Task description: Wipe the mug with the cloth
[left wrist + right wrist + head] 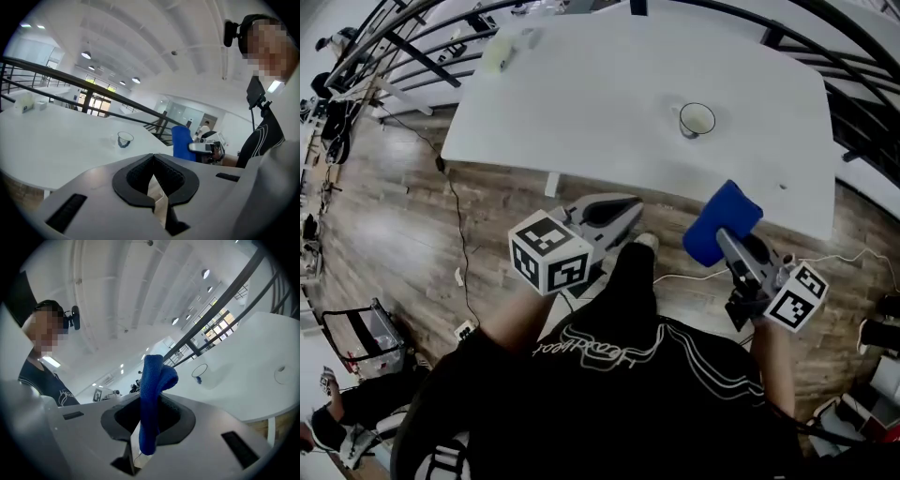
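Note:
A white mug [697,120] with a dark rim stands upright on the white table [609,103], right of its middle; the same mug [123,139] shows in the left gripper view and, small, the mug [200,371] in the right gripper view. My right gripper [719,234] is shut on a folded blue cloth [722,223], held off the table's near edge; the cloth [152,399] stands up between the jaws. My left gripper [633,208] is shut with nothing in it, just short of the table's near edge, and the blue cloth [182,140] shows beyond it.
A pale box [497,52] and a small object [528,37] lie at the table's far left corner. Black railings [412,47] run behind the table. Wooden floor with cables [455,234] lies between me and the table.

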Motion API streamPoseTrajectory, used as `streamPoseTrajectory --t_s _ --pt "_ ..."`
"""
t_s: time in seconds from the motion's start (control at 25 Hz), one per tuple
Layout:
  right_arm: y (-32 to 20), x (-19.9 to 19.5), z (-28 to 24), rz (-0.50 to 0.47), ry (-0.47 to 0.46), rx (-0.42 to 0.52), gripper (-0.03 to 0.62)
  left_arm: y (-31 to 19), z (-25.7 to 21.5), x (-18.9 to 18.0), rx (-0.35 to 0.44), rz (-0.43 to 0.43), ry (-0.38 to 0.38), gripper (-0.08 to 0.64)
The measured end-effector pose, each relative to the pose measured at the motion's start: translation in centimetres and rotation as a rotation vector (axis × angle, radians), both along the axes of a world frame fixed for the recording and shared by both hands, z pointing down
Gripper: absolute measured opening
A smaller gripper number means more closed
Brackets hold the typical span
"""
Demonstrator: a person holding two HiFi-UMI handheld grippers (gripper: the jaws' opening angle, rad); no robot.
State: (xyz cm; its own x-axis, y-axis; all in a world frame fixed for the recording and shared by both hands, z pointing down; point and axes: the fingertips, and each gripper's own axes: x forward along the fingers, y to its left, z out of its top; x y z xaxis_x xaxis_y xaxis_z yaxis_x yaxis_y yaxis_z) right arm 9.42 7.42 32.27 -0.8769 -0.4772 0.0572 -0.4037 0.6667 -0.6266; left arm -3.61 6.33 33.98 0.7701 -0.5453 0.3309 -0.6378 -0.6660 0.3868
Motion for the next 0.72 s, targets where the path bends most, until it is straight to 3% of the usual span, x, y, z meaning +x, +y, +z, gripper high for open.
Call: streamPoseTrajectory --t_s 0.24,0.44,0.72 --pt "-7.1 1.4 -0.2 0.063 0.004 -0.007 0.061 -8.5 0.2 0.5 0.018 0.025 -0.023 0.008" --pt "-14.4 1.7 -0.3 0.098 0.013 -0.032 0.061 -15.4 1.4 0.0 0.053 0.049 -0.117 0.008" --pt "-22.3 1.5 1.7 0.134 0.073 -0.045 0.061 -22.6 7.4 -0.9 -0.039 0.109 -0.132 0.009"
